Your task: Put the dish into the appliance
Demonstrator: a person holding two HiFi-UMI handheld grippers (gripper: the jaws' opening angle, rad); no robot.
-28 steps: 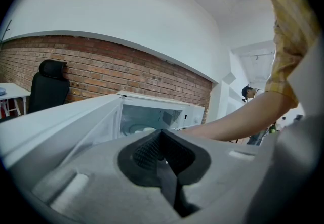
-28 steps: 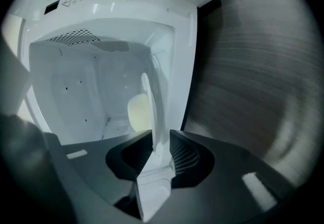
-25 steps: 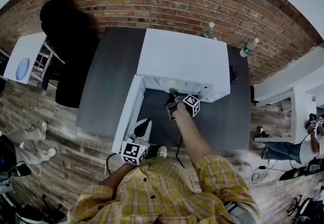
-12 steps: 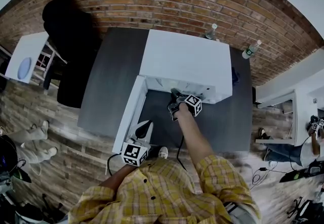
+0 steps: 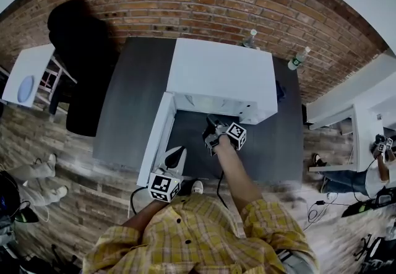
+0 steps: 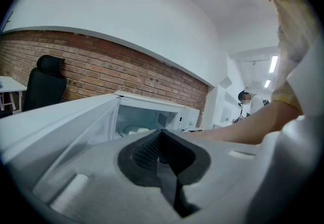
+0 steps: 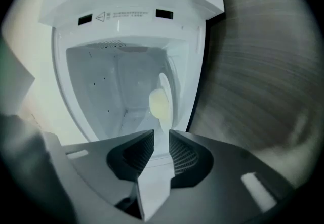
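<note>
The white microwave [image 5: 223, 75] stands on a dark table [image 5: 133, 99] with its door [image 5: 158, 137] swung open to the left. Inside the cavity sits the white dish [image 7: 163, 101] with a pale yellow lump on it; the left gripper view shows the dish [image 6: 132, 129] through the opening too. My right gripper [image 5: 212, 124] hovers just outside the opening. Its jaws [image 7: 161, 134] are closing with a narrow gap and hold nothing. My left gripper [image 5: 175, 158] rests by the door's outer end, jaws shut [image 6: 162, 134] and empty.
Two water bottles [image 5: 250, 38] [image 5: 299, 58] stand behind the microwave by the brick wall. A black chair [image 5: 80, 50] and a small white side table [image 5: 28, 75] are at the left. A white desk [image 5: 346, 137] is at the right.
My right gripper has drawn back a little from the microwave opening. The left gripper stays by the door.
</note>
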